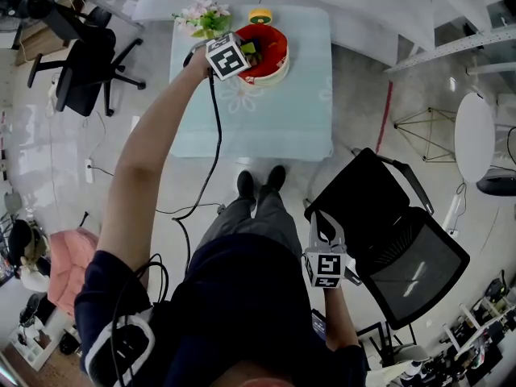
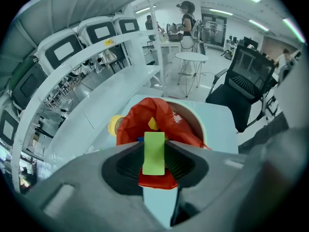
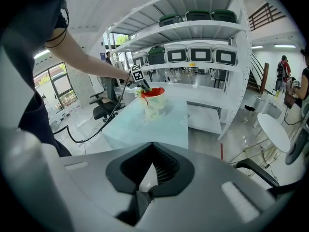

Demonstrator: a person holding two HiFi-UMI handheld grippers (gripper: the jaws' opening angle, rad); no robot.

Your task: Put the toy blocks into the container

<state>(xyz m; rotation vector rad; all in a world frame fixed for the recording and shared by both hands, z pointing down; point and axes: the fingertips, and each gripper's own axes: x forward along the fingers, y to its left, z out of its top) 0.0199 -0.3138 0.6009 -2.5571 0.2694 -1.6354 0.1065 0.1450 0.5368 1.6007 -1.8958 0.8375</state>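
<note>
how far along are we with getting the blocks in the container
Done: a yellow block lies in the red-lined container. In hand: the left gripper is shut on a green block right over it. The right gripper hangs shut, empty. Left: release the green one; the table otherwise shows only flowers and a small yellow item.

I see a light green toy block point(image 2: 154, 152). The container point(image 1: 272, 76) is cream with a red bag point(image 2: 166, 117) inside, and a yellow block point(image 2: 152, 123) shows in there. The worktop point(image 1: 274, 119) is pale blue-green with white flower shapes. My left tongs point(image 2: 154, 154) are grey, and their cube point(image 1: 228, 55) has black and white squares.
</note>
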